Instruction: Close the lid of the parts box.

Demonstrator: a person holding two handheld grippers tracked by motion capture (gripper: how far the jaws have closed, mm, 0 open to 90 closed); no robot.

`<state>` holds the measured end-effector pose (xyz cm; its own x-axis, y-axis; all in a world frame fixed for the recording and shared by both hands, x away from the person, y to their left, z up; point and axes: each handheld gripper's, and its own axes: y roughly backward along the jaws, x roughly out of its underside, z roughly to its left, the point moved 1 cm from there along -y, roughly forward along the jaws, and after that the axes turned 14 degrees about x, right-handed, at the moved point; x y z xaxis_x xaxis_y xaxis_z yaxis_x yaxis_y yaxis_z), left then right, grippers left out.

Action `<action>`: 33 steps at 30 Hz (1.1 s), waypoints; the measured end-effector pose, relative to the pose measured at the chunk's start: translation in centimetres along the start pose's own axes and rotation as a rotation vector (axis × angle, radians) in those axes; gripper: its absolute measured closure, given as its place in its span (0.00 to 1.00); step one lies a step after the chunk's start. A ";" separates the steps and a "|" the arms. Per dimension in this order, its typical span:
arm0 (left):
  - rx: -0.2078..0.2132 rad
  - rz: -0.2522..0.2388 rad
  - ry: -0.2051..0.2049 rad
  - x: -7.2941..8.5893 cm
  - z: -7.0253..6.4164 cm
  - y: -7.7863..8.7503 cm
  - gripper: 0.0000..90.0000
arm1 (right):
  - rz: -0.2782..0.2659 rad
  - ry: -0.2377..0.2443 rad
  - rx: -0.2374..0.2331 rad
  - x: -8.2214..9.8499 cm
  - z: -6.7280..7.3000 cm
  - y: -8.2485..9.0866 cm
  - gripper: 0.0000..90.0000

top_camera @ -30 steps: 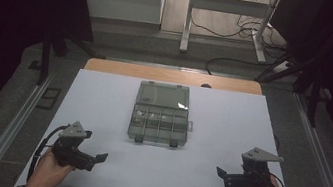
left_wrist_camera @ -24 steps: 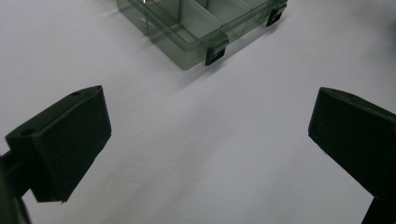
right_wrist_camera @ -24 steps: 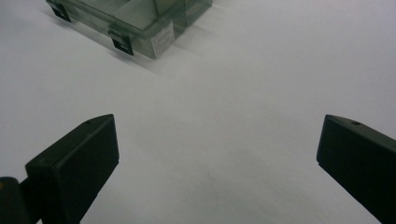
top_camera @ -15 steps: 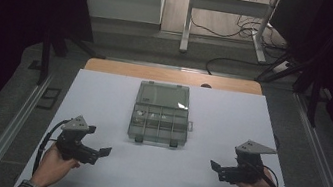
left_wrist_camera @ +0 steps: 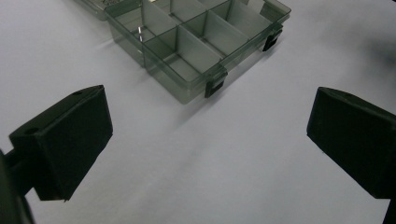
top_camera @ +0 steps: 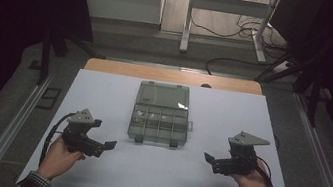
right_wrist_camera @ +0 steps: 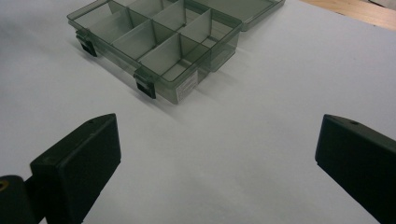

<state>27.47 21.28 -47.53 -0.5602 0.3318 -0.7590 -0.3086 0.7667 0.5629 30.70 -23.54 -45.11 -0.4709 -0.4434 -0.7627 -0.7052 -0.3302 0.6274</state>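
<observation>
I hold my left claw (top_camera: 107, 144) low over the white bench (top_camera: 103, 98), its jaws spread wide with nothing between them. My right claw (top_camera: 208, 158) sits the same way on the other side, jaws wide apart and empty. Both point inward, toward each other.

The clear compartment box (top_camera: 160, 114) lies on the bench ahead of both claws and between them, apart from each. Its lid (top_camera: 163, 94) is folded back flat on the side away from me. From my left claw, the box (left_wrist_camera: 196, 46) is forward and slightly to the left, with two dark latches (left_wrist_camera: 215, 86) on the nearest wall. From my right claw, the box (right_wrist_camera: 159, 46) is forward and to the left, its latches (right_wrist_camera: 145, 86) again facing me.

There is a small pale glint in one compartment (left_wrist_camera: 140, 33) at the left end of the box; I think it is something small and metallic, but the view is too dim to be sure.
</observation>
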 end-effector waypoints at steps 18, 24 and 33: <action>-0.026 0.057 -0.022 -2.9 1.2 -2.3 0.00 | 0.038 -0.016 -0.003 -1.8 0.1 -2.7 0.01; -0.023 0.080 0.005 -3.7 1.7 -3.2 0.00 | 0.042 -0.020 -0.007 -2.4 0.1 -3.5 0.02; -0.047 0.112 0.013 -4.9 2.5 -4.6 0.00 | 0.056 -0.046 -0.003 -3.2 0.3 -4.7 0.01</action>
<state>33.53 17.53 -47.19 -0.6028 0.4069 -0.6863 -0.2787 0.6987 0.6590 35.41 -20.30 -45.68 -0.5335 -0.4230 -0.7324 -0.6754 -0.3081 0.6700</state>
